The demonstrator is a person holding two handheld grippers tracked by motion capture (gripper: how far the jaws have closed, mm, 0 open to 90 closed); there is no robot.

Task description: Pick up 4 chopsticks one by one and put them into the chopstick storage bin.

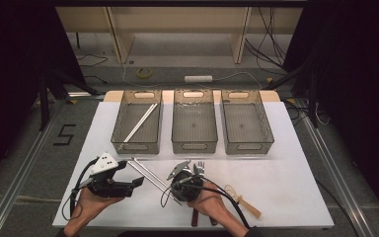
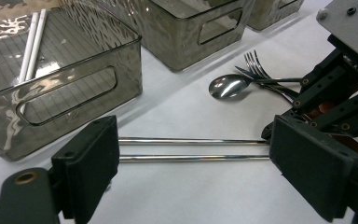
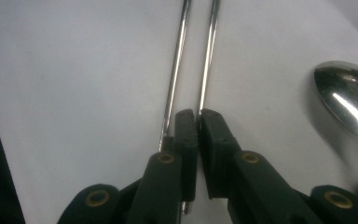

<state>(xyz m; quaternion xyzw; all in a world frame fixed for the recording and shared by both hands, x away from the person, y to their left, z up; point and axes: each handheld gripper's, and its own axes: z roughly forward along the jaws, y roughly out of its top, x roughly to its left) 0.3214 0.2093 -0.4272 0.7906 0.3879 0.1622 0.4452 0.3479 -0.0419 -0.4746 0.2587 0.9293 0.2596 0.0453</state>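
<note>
Jaws of the right gripper (image 3: 198, 119) are pinched on one of two metal chopsticks (image 3: 210, 51), the rod running up from the narrow slit between the pads; its twin lies just beside the left jaw, flat on the white table (image 3: 74, 84). That close grip is plain in the right gripper view, where a spoon (image 3: 347, 100) bowl gleams at the right edge. The left gripper view gives the side-on picture: the left gripper (image 2: 193, 161) stands wide apart, holding nothing, with both chopsticks (image 2: 191, 149) lying parallel across the gap beyond its pads. Past them rest the spoon (image 2: 228, 86) and forks (image 2: 256, 65), tines fanned, touching one another.

From the high view, both hands (image 1: 96, 205) sit at the near edge, and a wooden utensil (image 1: 246, 205) lies to the right of the right hand. Farther back stand three smoky clear bins side by side. The left bin (image 1: 137, 143) holds a pair of white chopsticks (image 1: 139, 123) laid diagonally; the middle bin (image 1: 194, 143) and right bin (image 1: 249, 143) look bare.
</note>
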